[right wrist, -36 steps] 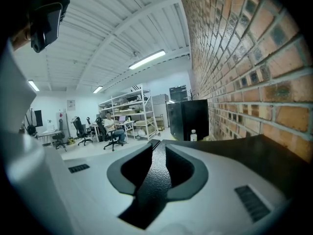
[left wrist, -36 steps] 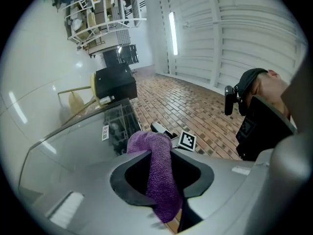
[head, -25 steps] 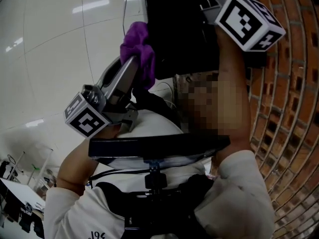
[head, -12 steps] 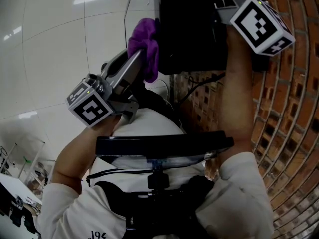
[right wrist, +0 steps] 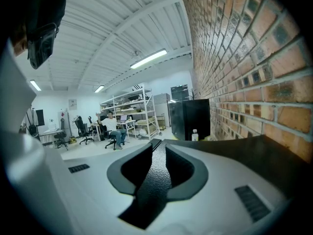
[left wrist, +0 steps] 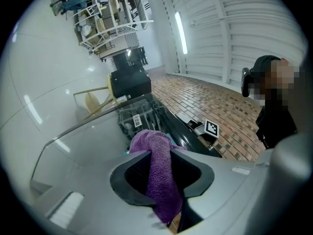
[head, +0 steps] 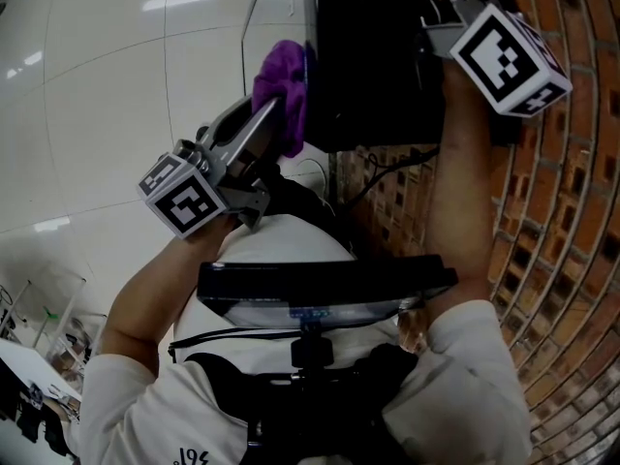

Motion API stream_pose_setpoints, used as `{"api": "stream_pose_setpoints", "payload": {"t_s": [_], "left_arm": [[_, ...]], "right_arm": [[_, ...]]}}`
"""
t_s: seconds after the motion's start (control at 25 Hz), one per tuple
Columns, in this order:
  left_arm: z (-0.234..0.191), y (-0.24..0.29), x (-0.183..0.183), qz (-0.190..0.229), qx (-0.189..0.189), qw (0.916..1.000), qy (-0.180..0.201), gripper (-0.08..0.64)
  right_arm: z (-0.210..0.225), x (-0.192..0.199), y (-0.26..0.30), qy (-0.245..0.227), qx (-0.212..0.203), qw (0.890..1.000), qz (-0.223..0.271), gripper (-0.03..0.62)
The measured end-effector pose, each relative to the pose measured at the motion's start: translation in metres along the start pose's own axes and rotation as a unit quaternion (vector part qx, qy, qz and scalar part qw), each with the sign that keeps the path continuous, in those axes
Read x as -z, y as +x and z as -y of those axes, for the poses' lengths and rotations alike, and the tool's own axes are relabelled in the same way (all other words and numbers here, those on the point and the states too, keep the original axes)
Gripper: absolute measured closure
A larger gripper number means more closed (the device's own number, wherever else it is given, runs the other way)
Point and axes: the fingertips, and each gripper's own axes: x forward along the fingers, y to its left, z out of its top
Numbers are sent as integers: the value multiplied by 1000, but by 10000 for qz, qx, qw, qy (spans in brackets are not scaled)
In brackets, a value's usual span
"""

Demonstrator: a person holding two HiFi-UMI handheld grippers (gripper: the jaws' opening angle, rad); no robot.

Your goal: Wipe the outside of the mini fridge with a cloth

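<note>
Left gripper (head: 279, 116): our jaws pinch the fuzzy purple cloth (head: 283, 80).
Fridge: the boxy black mini fridge (head: 373, 56) lies at the cloth's three o'clock, its side wall touching.
Right gripper (right wrist: 155, 177): jaws together, empty.

A purple cloth (left wrist: 157, 151) is shown as soft, nubby terry. The mini fridge (head: 373, 56) is seen as smooth, glossy black, the wall (head: 581, 211) as rough, matt brick.

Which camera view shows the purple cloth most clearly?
The left gripper view: the purple cloth hangs clamped between the jaws of the left gripper, its weave visible. The head view shows it bunched beside the black fridge. The right gripper view does not show it.
</note>
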Motion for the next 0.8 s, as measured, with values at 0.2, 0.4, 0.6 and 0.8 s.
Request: {"api": "stream_pose_setpoints", "payload": {"t_s": [0.2, 0.4, 0.6, 0.8], "left_arm": [[-15, 0, 4, -17, -158, 9998, 79, 453], [-32, 0, 10, -20, -333, 9994, 103, 453], [-47, 0, 14, -25, -487, 9987, 135, 453], [-65, -1, 21, -78, -655, 9977, 159, 453]], "right_arm": [[0, 0, 0, 6, 0, 10000, 0, 513], [0, 0, 0, 5, 1, 10000, -3, 514], [-1, -1, 0, 0, 3, 10000, -4, 514], [-1, -1, 0, -7, 8, 10000, -3, 513]]}}
